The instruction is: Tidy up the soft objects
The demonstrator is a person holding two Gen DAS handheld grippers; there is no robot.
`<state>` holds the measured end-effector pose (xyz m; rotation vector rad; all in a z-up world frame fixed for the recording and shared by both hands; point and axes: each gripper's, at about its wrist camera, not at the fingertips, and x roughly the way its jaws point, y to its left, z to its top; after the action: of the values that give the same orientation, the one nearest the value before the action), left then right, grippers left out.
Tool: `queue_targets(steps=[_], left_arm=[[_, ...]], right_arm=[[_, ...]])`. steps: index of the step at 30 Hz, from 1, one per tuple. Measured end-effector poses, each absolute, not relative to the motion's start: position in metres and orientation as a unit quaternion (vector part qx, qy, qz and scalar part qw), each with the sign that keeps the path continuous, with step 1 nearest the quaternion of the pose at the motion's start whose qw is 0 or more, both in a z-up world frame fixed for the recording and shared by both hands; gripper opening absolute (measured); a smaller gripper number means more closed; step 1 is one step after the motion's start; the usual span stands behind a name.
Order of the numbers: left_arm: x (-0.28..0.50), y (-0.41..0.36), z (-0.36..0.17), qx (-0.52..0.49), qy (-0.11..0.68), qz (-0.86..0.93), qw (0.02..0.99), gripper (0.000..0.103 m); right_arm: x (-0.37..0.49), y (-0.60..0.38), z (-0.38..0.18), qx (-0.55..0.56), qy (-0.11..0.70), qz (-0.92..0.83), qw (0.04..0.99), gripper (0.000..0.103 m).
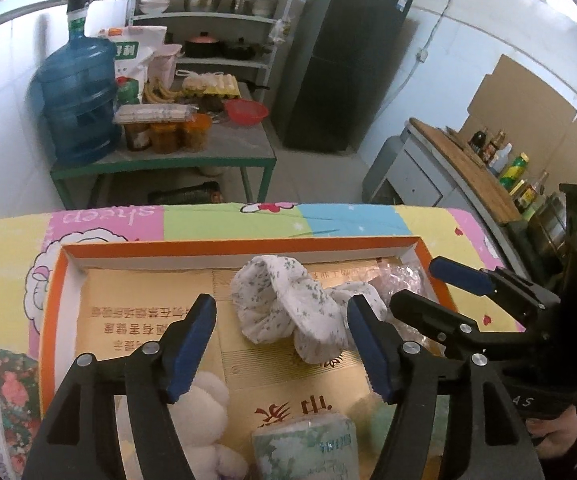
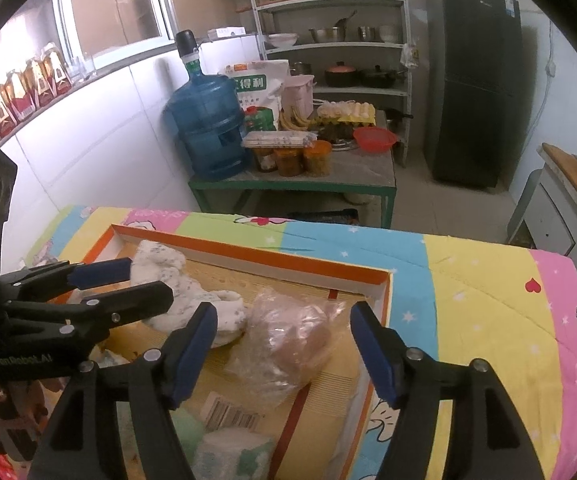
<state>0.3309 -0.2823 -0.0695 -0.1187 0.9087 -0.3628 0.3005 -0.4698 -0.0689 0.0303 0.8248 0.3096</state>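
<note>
Both grippers were wide and empty: left gripper (image 1: 282, 344) over speckled cloth (image 1: 284, 300), right gripper (image 2: 284, 350) over plastic bag (image 2: 288, 344). Close together above tray (image 2: 248, 250); they risked colliding or snagging one item.

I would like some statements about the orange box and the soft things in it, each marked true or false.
1. The speckled white cloth lies inside the orange box. True.
2. The left tool is shut on the cloth. False: it is open above the box, holding nothing.
3. A crumpled clear plastic bag lies in the box. True.
4. The right tool holds the tissue pack. False: it is open and empty.
5. The box stands on bare wood. False: on a colourful quilt.
</note>
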Motion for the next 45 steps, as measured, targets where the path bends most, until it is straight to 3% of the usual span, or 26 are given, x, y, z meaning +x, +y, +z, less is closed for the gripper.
queue_targets(steps=[45], left_arm=[[0.218, -0.205, 0.026, -0.069, 0.308, -0.186, 0.930, 0.070]], right_arm=[[0.183, -0.415, 0.012, 0.008, 0.313, 0.180, 0.933, 0.069]])
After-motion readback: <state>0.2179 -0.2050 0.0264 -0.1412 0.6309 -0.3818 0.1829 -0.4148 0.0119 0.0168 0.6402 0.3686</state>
